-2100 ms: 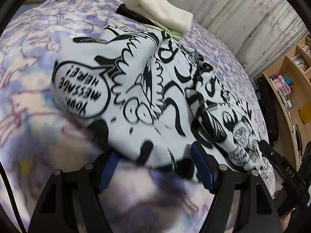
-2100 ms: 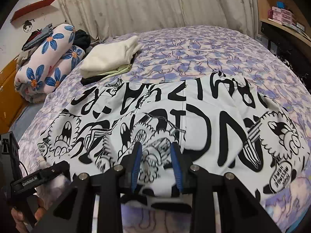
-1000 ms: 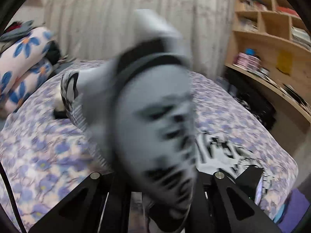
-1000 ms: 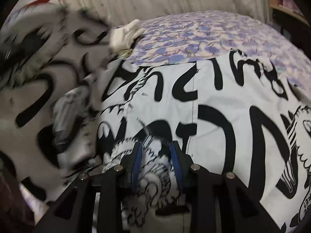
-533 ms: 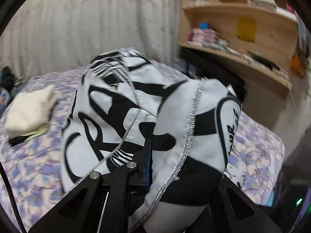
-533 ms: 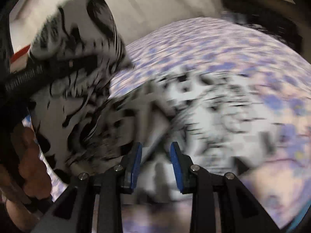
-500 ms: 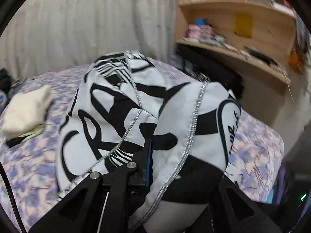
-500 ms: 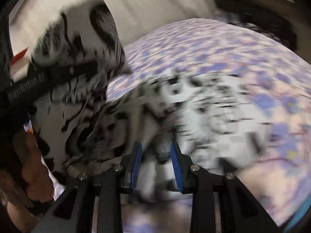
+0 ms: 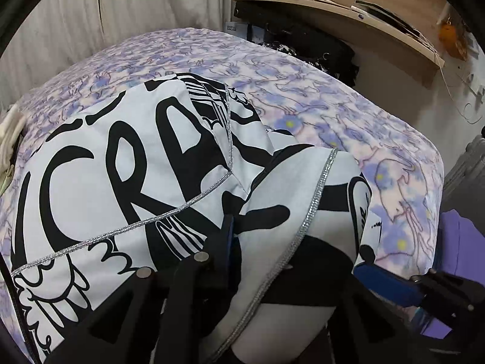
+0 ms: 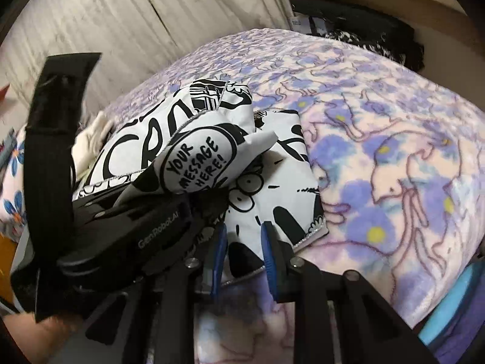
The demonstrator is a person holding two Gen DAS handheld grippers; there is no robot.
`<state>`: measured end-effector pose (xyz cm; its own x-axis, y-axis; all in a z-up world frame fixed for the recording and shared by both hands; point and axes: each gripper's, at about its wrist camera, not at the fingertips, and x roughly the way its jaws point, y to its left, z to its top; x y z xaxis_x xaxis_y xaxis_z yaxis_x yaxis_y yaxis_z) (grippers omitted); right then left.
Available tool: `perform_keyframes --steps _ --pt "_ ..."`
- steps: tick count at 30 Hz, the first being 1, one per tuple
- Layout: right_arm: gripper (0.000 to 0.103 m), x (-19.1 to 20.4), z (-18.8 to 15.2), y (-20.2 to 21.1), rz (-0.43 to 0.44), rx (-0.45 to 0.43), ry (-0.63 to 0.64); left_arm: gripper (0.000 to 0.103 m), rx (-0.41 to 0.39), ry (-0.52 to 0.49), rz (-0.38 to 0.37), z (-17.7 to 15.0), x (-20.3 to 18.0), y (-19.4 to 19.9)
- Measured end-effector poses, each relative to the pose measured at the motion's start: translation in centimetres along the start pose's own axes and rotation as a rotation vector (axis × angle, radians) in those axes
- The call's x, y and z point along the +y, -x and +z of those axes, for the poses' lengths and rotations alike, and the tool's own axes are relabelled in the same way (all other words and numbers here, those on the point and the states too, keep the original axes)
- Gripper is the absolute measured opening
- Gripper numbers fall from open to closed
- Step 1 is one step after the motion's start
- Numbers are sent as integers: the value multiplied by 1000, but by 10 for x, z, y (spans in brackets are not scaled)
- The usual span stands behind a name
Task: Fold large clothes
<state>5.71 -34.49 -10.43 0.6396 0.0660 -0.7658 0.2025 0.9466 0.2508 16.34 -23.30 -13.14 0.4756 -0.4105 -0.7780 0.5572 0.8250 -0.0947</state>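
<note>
Only rightward, speech-bubble print on garment (image 10: 194,163) above left gripper (image 10: 182,206).

- The garment (image 9: 127,163) lies on the bed (image 9: 348,115), folded over itself, towards the bed's near edge.
- In the left wrist view, a folded layer of the garment drapes over the left gripper (image 9: 291,273), which sits at the garment's near end.
- In the right wrist view, the right gripper (image 10: 244,251) sits at the garment's near corner, cloth between its fingers.
- The left gripper lies left of the right gripper, just beside it.
- A curtain (image 9: 121,9) hangs behind the bed.
- A shelf (image 9: 348,3) stands beyond the bed's right side.
</note>
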Motion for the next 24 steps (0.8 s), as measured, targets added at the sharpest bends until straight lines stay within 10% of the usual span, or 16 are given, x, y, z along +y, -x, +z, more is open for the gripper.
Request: perform_keyframes --steps 12,19,24 --pt "28 -24 34 23 14 -58 -17 21 106 90 -41 16 15 21" --pt "30 -30 43 34 45 -74 -55 72 38 -64 32 2 -24 31" --pt "30 -38 50 34 96 -56 -107 76 22 -97 11 -3 -32 53"
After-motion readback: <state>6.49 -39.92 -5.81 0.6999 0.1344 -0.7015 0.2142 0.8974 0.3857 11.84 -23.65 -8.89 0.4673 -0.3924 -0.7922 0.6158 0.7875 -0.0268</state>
